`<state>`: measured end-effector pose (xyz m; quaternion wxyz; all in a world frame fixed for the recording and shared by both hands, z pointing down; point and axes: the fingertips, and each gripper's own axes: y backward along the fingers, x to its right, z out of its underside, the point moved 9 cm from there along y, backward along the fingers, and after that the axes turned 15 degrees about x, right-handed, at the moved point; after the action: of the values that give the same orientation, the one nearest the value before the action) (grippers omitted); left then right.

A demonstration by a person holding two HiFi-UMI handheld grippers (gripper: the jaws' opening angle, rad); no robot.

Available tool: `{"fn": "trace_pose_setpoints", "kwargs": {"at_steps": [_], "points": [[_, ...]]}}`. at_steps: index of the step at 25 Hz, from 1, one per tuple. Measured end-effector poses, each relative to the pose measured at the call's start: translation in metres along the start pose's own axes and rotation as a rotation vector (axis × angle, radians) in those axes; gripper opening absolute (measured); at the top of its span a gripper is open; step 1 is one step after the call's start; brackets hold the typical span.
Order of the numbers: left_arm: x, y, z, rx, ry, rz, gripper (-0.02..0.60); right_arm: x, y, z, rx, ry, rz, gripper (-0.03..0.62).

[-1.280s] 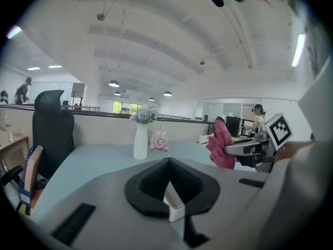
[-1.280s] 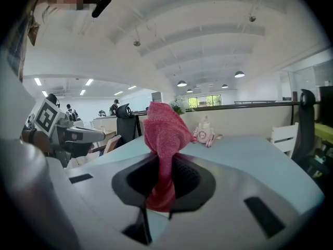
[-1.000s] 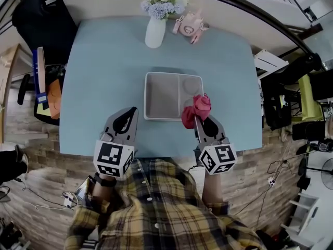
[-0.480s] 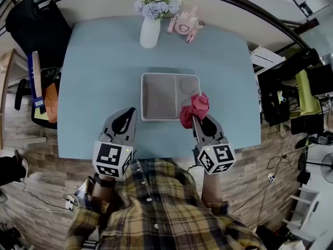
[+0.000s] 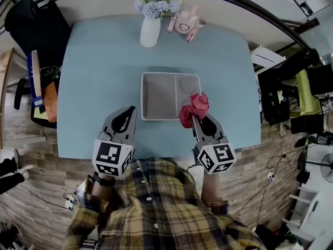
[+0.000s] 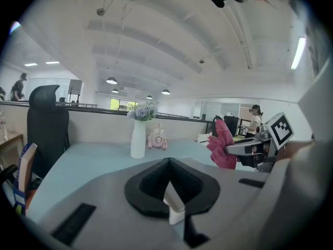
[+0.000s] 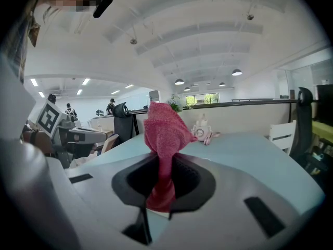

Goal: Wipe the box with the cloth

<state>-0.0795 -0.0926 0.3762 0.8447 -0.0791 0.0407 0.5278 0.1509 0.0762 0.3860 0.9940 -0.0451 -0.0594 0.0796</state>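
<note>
— Did anything move?
— Hardly. Both grippers stay where they were. The right gripper [image 5: 194,119] pinches the red cloth [image 5: 195,107] by the near right corner of the grey box [image 5: 157,95].
— And the left gripper [image 5: 132,111]?
— Its jaws are pressed together with nothing in them, near and left of the box.

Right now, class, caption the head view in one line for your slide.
Right tongs hold a pink cloth by the grey box's near corner; left tongs shut, empty.
</note>
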Motion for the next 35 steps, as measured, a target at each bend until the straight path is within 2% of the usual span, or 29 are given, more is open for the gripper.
{"fn": "trace_pose_setpoints", "kwargs": {"at_steps": [19, 35], "points": [[0.004, -0.006, 0.000, -0.012, 0.001, 0.007, -0.007, 0.005, -0.001, 0.001, -0.025, -0.003, -0.009, 0.061], [0.008, -0.003, 0.003, -0.014, 0.001, 0.002, -0.008, 0.011, 0.011, 0.006, -0.029, -0.014, 0.028, 0.061]]}}
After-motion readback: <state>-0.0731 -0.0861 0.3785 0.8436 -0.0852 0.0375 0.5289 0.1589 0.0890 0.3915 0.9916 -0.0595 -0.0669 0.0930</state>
